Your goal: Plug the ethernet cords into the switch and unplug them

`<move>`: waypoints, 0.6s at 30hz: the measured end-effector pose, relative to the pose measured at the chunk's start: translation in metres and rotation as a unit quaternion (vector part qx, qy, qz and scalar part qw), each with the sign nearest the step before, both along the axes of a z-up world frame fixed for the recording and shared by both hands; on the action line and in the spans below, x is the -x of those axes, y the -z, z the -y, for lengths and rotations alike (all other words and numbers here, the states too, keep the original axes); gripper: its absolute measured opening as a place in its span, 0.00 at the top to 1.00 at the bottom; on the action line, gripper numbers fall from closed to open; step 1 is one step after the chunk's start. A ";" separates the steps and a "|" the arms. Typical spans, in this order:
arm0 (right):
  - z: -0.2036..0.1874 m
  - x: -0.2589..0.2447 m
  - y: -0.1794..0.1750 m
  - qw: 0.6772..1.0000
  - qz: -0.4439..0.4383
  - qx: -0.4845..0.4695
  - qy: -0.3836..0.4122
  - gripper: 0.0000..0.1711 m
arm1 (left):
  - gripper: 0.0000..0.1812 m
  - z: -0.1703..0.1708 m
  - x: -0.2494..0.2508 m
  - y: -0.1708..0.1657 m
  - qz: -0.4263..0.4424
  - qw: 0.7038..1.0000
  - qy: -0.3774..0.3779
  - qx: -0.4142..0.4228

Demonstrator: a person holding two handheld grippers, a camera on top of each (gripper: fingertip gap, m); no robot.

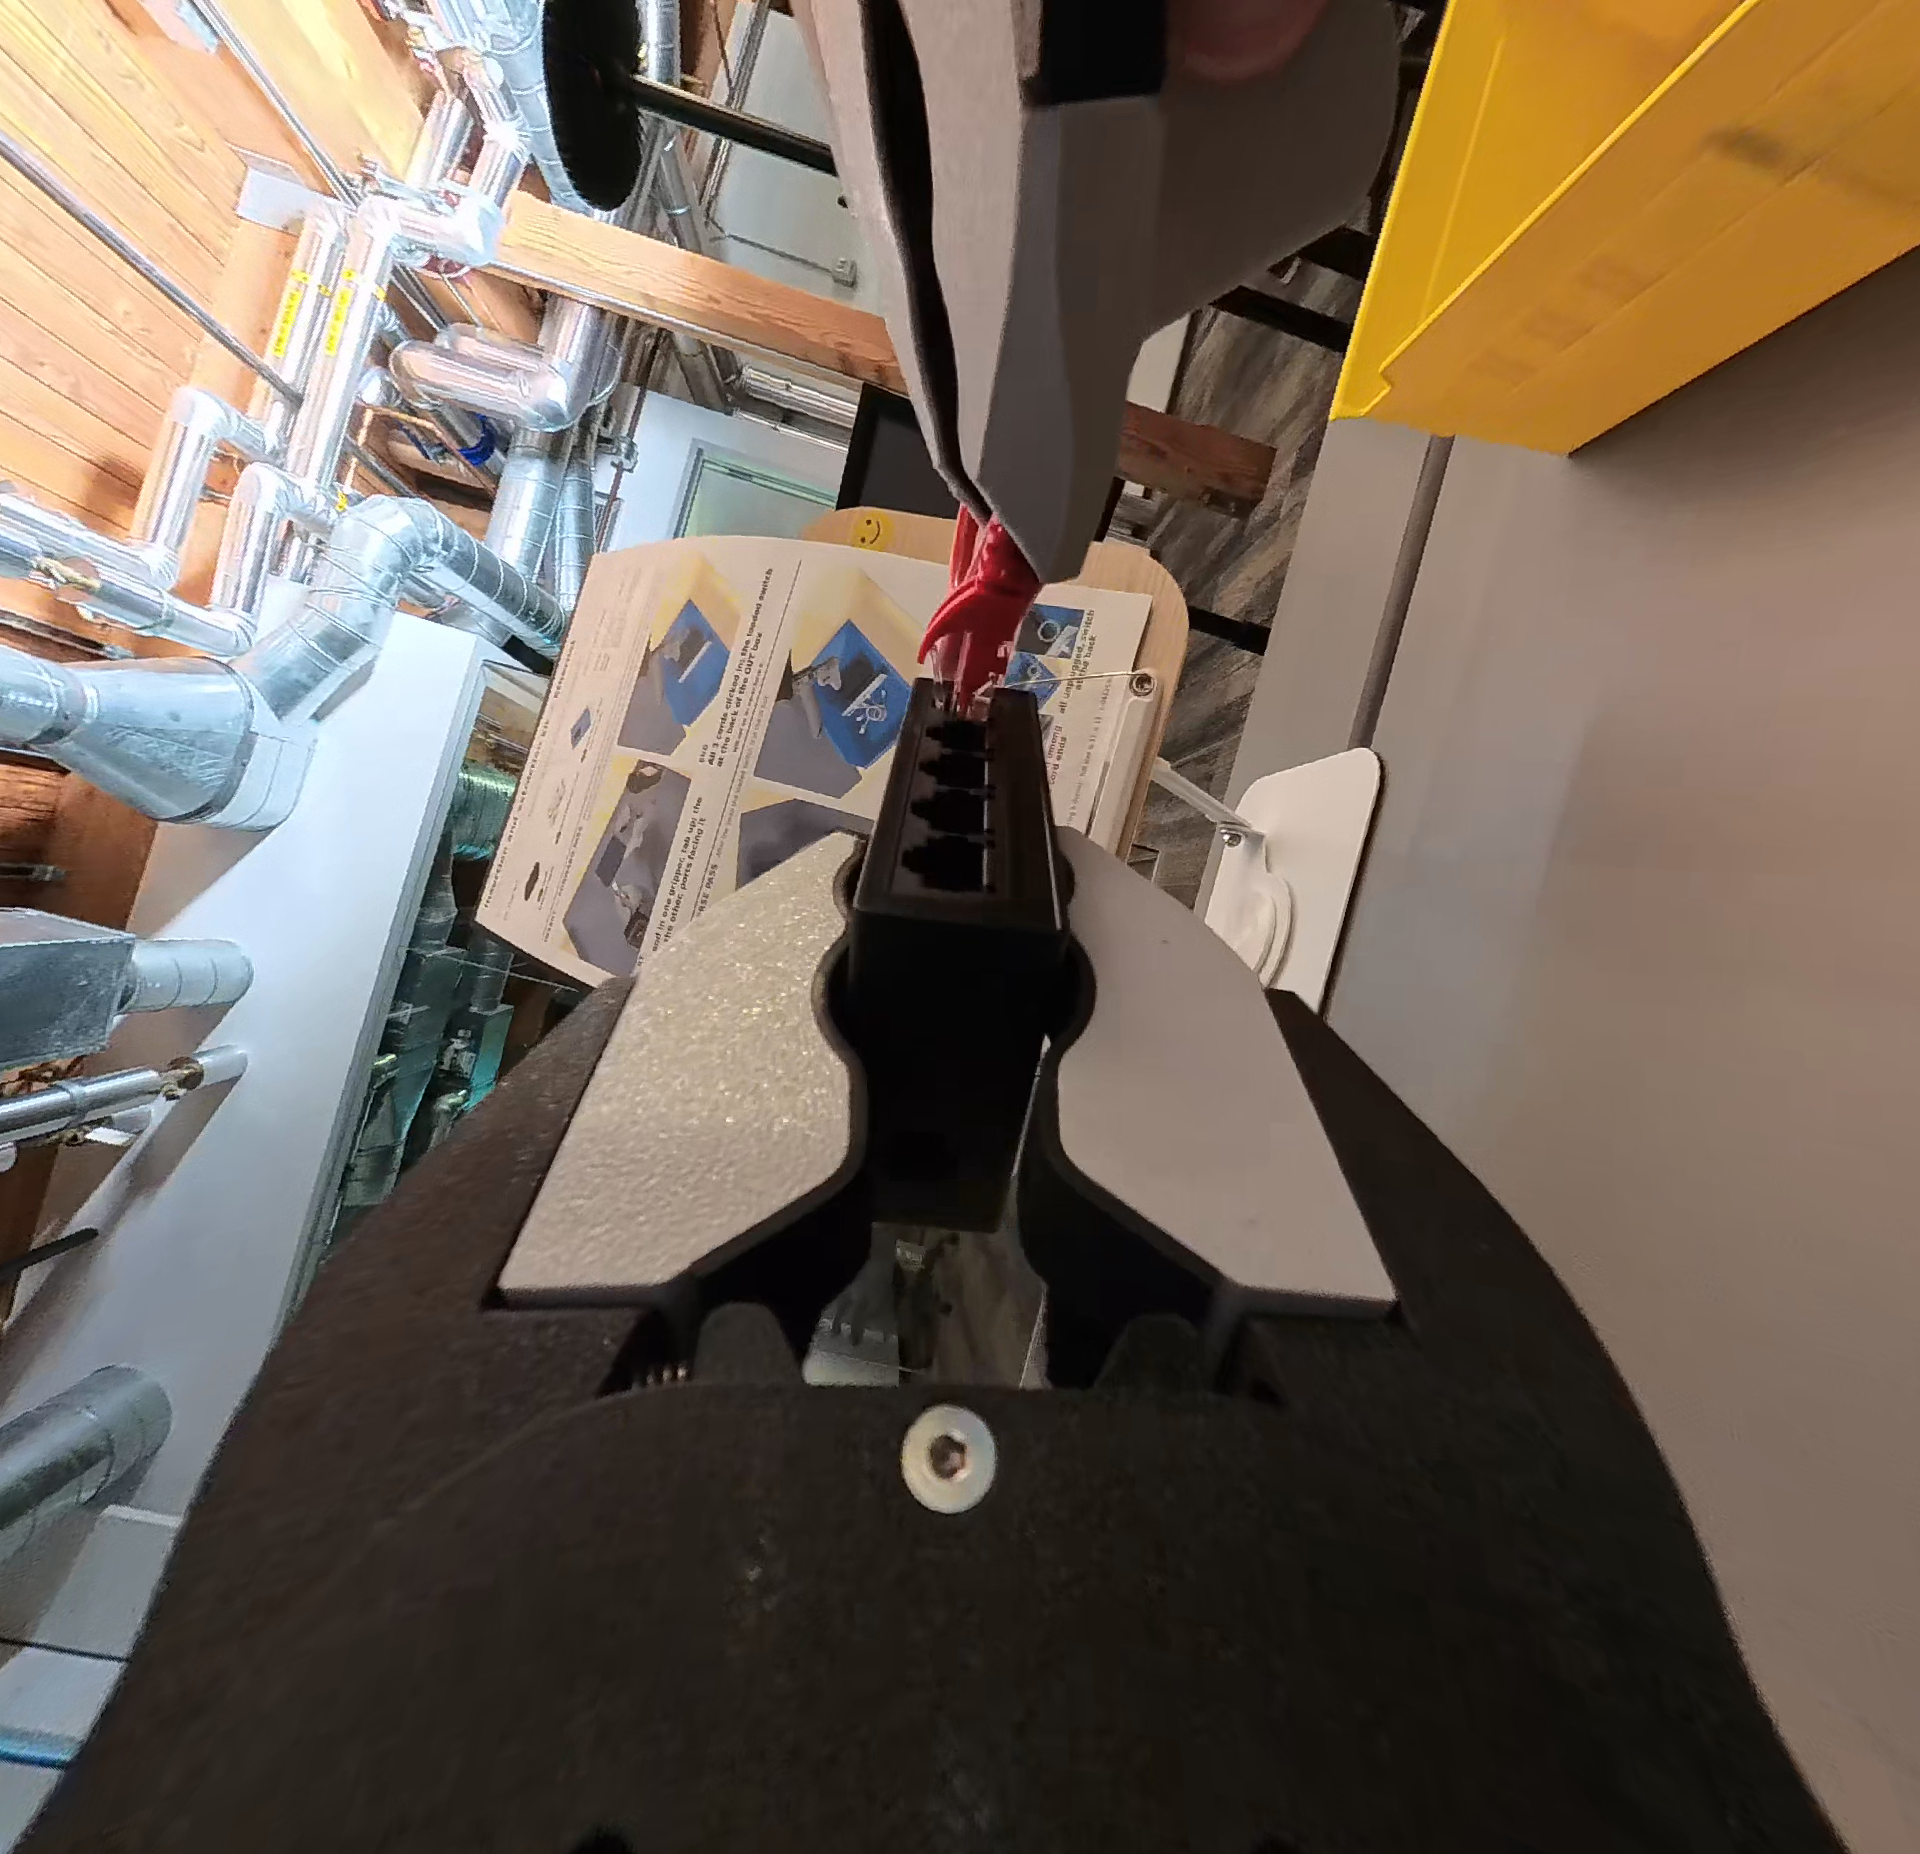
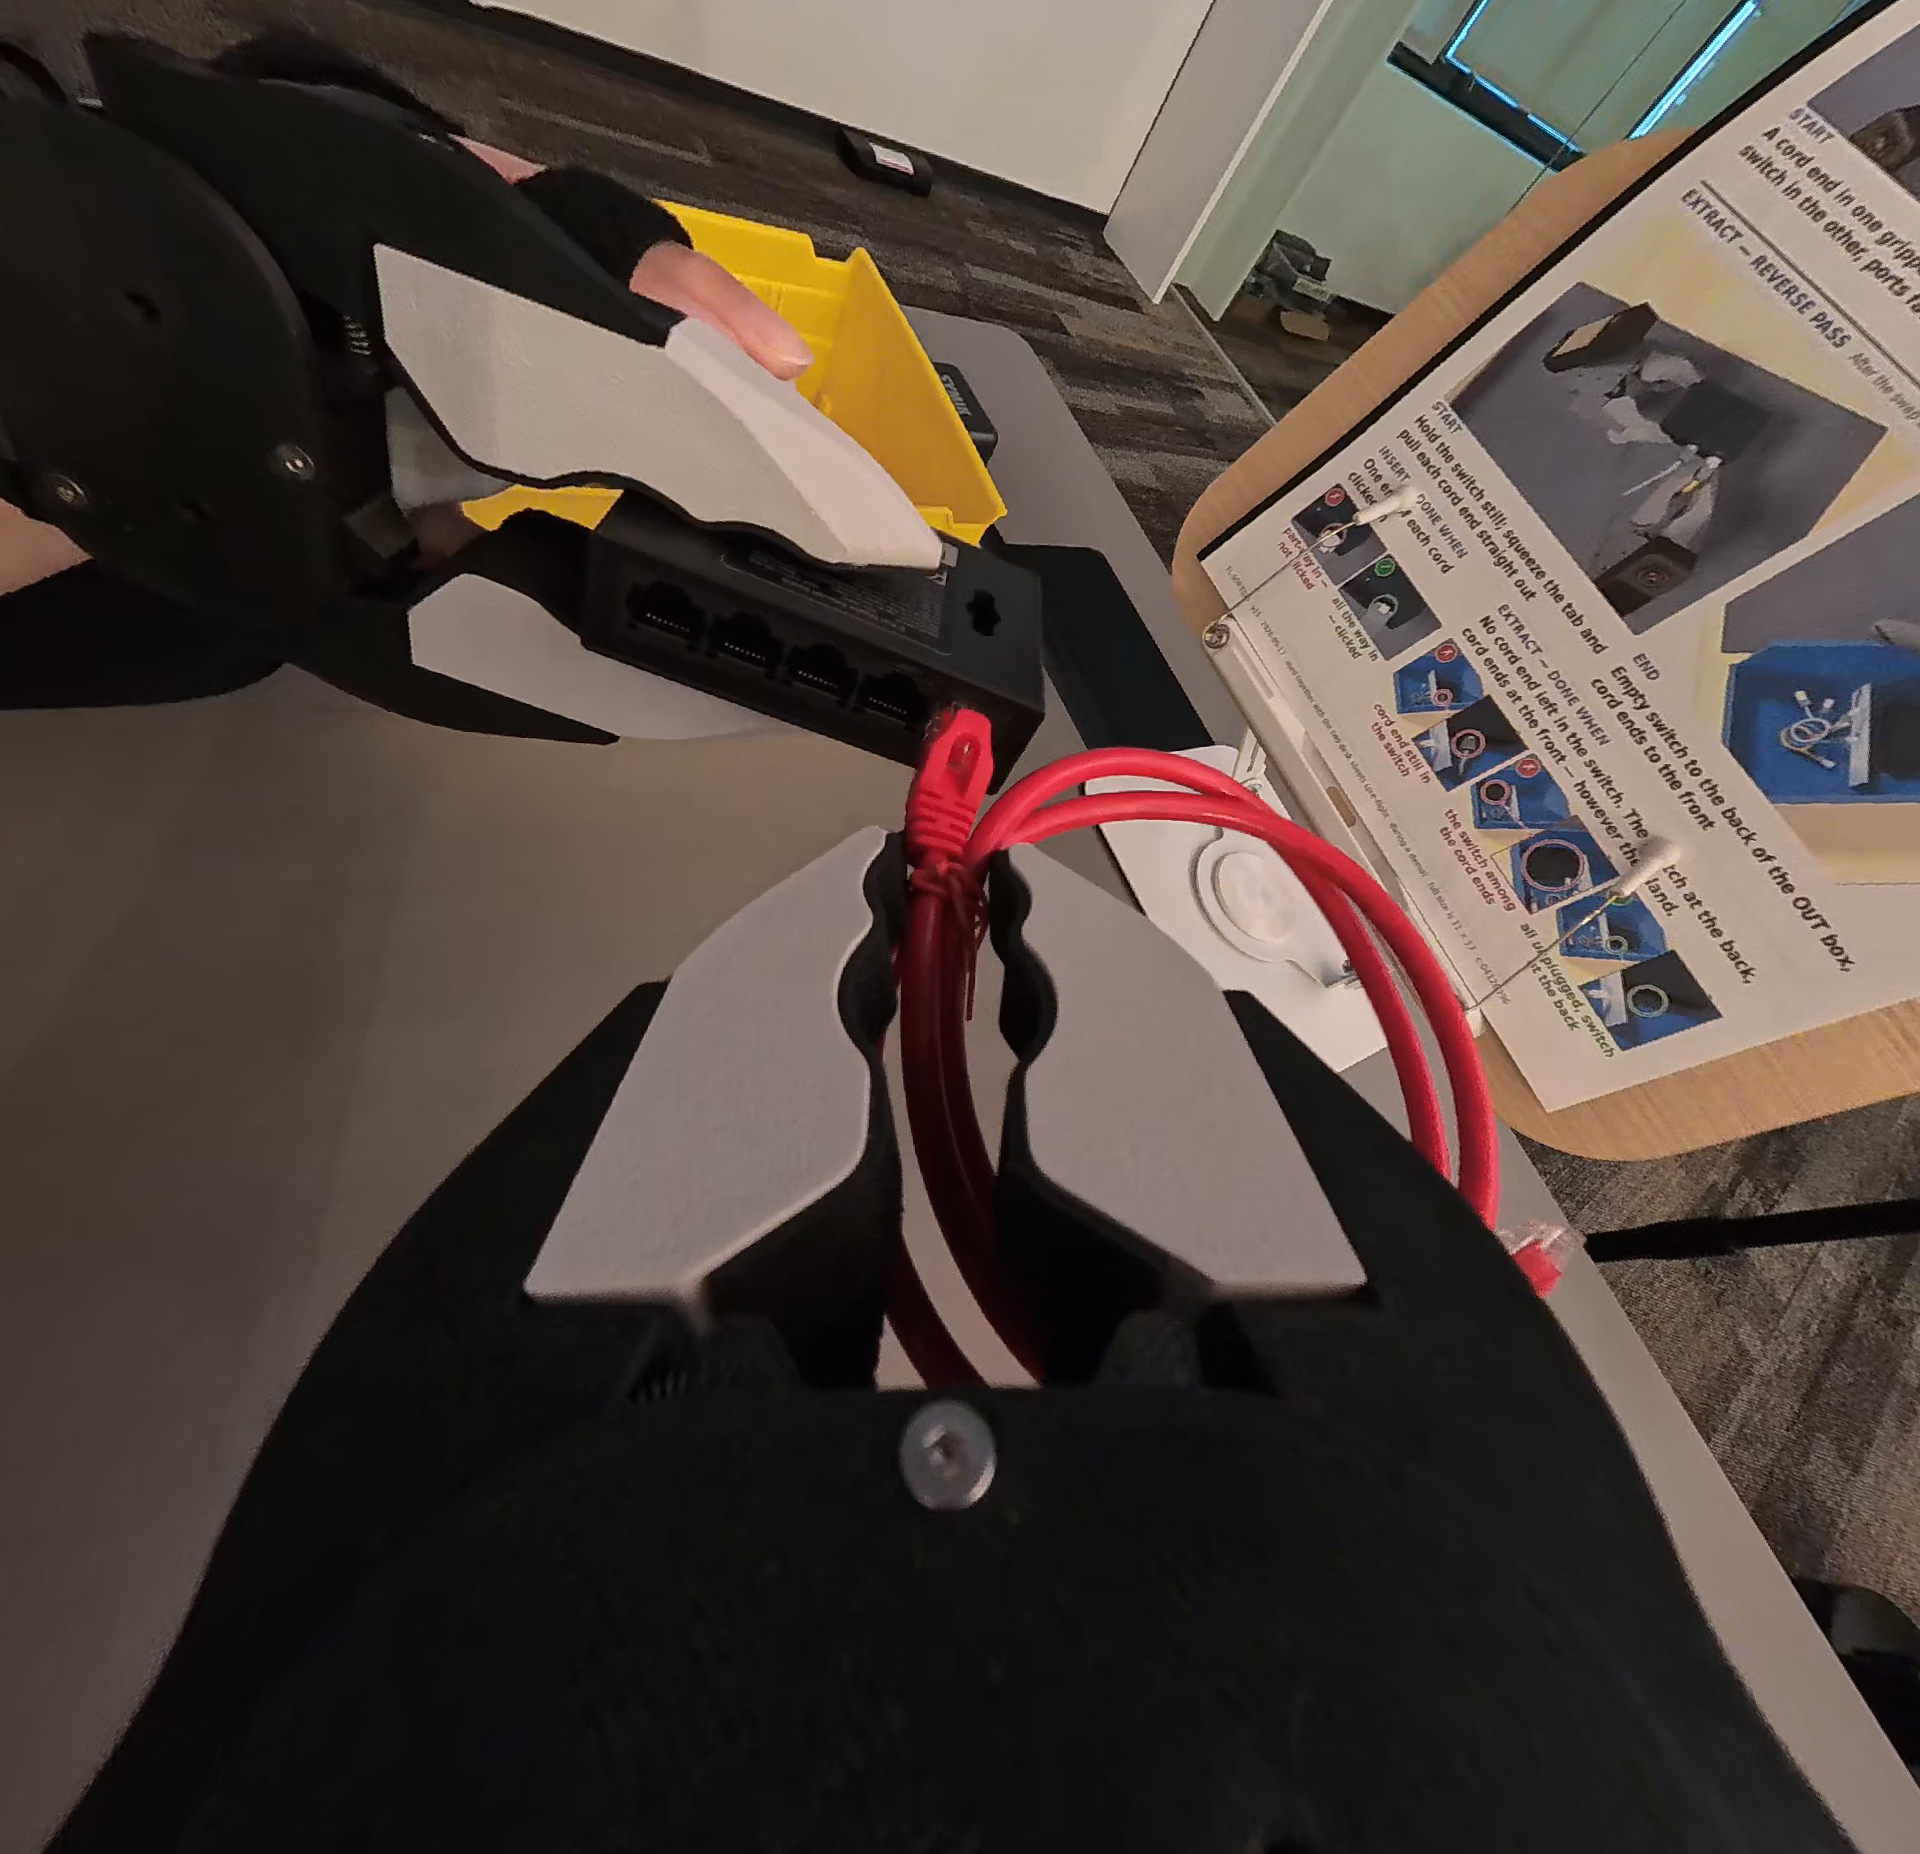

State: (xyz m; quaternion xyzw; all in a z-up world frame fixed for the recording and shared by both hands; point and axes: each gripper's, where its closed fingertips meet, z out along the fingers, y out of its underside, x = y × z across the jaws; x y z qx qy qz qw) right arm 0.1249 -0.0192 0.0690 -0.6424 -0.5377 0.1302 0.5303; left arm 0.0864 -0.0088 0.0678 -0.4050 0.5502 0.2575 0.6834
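Looking along the left gripper (image 1: 961,931), most of the black switch (image 1: 961,869) is buried between the two grey, grainy fingers, which are clamped on its plastic body; only its port face and one end show, the row of sockets running away from the camera. At the far end the red ethernet cord (image 1: 982,599) meets the last socket, but the right gripper (image 1: 1023,547) coming down from above covers the plug, so how deep it sits is hard to make out. A yellow bin (image 1: 1621,194) is cut off at the upper right, and a printed instruction sheet (image 1: 707,724) stands behind. In the right wrist view, the right gripper (image 2: 945,869) has its scalloped fingers closed on the cord (image 2: 940,973) just behind the ribbed boot — the plug (image 2: 956,755) touches the end port of the switch (image 2: 831,630), though the seating is unclear. The cord's glossy loops (image 2: 1299,848) bulge right, toward the sheet (image 2: 1621,599); its other plug hangs near the edge of the grey table (image 2: 312,921), which lies bare to the left. The left gripper (image 2: 914,599) holds the switch above that surface.
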 end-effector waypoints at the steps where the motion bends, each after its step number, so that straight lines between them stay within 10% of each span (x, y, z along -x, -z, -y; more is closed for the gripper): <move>1: 0.001 0.000 0.000 1.000 0.000 0.000 -0.002 0.90 | 0.83 0.000 0.000 -0.001 0.003 1.000 -0.001 -0.001; 18: 0.033 -0.008 -0.010 0.997 0.003 0.040 -0.064 0.91 | 0.84 0.034 -0.018 -0.009 0.004 0.997 0.071 0.007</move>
